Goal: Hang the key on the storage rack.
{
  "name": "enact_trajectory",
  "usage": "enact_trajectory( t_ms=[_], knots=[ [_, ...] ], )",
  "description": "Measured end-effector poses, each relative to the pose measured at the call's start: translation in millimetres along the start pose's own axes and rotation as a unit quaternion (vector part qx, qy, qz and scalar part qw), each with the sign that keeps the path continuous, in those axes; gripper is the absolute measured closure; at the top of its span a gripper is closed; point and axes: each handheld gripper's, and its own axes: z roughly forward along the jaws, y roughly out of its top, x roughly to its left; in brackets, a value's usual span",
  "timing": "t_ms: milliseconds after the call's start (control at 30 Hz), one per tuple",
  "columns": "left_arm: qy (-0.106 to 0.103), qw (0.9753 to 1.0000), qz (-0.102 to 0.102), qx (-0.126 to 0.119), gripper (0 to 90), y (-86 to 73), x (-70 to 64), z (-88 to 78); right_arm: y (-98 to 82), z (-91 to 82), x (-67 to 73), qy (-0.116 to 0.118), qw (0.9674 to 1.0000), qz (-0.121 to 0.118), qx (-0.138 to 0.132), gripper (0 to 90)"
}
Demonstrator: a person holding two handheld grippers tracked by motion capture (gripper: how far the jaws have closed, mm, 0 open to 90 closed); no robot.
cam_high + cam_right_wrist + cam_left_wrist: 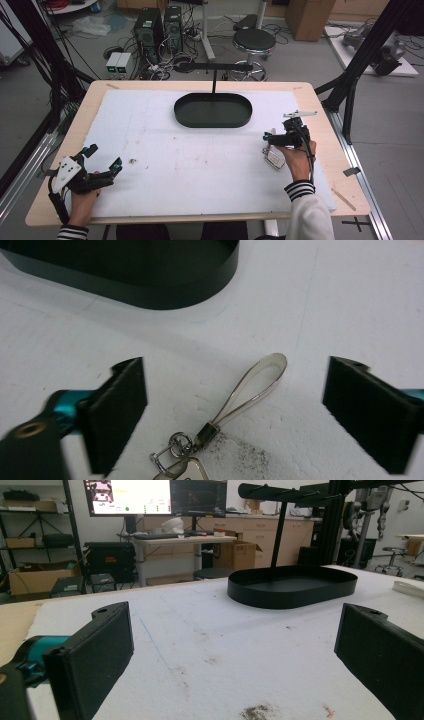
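Right claw [235,415]: jaws stand wide apart, nothing pressed between the pads. In the high view the right claw [270,139] sits at the right side of the table, above the keychain.

Keychain [240,402]: lies flat on the white foam sheet [320,305], in the gap between the two jaws, touching neither. A pale strap loop [255,385] forms its long axis. In the right gripper view the loop's closed end points away from the claw and slightly rightward, toward the far side of the sheet. The near end runs into a small metal crimp [209,431], then a swivel clasp [172,452], then a pale tag cut off by the frame's bottom edge. Dark speckling on the foam just beside the crimp. In the high view the keychain [273,157] shows as a pale tag just under the right claw. No legible writing on it; too small to tell.

Left claw [230,665]: jaws spread wide, nothing between them, low over bare foam. In the high view the left claw [102,157] is at the near left corner of the table [60,150], well apart from the keychain.

Black oval tray [212,111]: far centre of the sheet, a black T-shaped stand [215,67] rising behind it. Keychain lies well apart from it, nearer and to the right.

Monitor [127,495] in the room behind; its text unreadable.
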Motion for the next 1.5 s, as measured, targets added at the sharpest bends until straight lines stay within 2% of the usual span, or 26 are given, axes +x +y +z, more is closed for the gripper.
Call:
enact_trajectory(
  t_ms=[167,300,333,367,567,800,900,1067,1167,1367,1500],
  knots=[
    [0.0,1.0,0.0,0.0,2.8,0.0,0.3,-0.1,4.5,7.2,-1.3,-0.008,0.9987,0.019,0.047,16.0],
    [0.0,1.0,0.0,0.0,2.8,0.0,0.4,-0.2,6.5,12.8,-1.1,-0.018,0.9954,0.038,0.087,20.7],
    [0.0,1.0,0.0,0.0,2.8,0.0,0.4,-0.2,6.5,12.8,-1.1,-0.018,0.9954,0.038,0.087,20.7],
    [0.0,1.0,0.0,0.0,2.8,0.0,0.4,-0.1,7.9,15.4,0.5,-0.023,0.9931,0.048,0.104,24.8],
    [0.0,1.0,0.0,0.0,2.8,0.0,0.4,-0.1,10.0,22.5,3.2,-0.018,0.9892,0.076,0.125,31.1],
    [0.0,1.0,0.0,0.0,2.8,0.0,0.3,-0.1,11.5,25.8,4.8,-0.011,0.9864,0.08,0.143,40.2],
    [0.0,1.0,0.0,0.0,2.8,0.0,0.3,-0.1,11.8,28.1,6.1,-0.008,0.9842,0.088,0.153,44.9],
    [0.0,1.0,0.0,0.0,2.8,0.0,0.3,-0.1,10.2,31.4,5.1,-0.015,0.981,0.095,0.169,47.6],
    [0.0,1.0,0.0,0.0,2.8,0.0,0.4,-0.1,8.6,32.0,3.2,-0.012,0.9786,0.114,0.171,49.7],
    [0.0,1.0,0.0,0.0,2.8,0.0,0.1,-0.1,6.7,34.9,1.2,-0.014,0.9752,0.123,0.183,53.9],
    [0.0,1.0,0.0,0.0,2.8,0.0,0.2,-0.1,5.7,38.0,0.8,-0.014,0.9712,0.142,0.191,56.8]
  ],
)
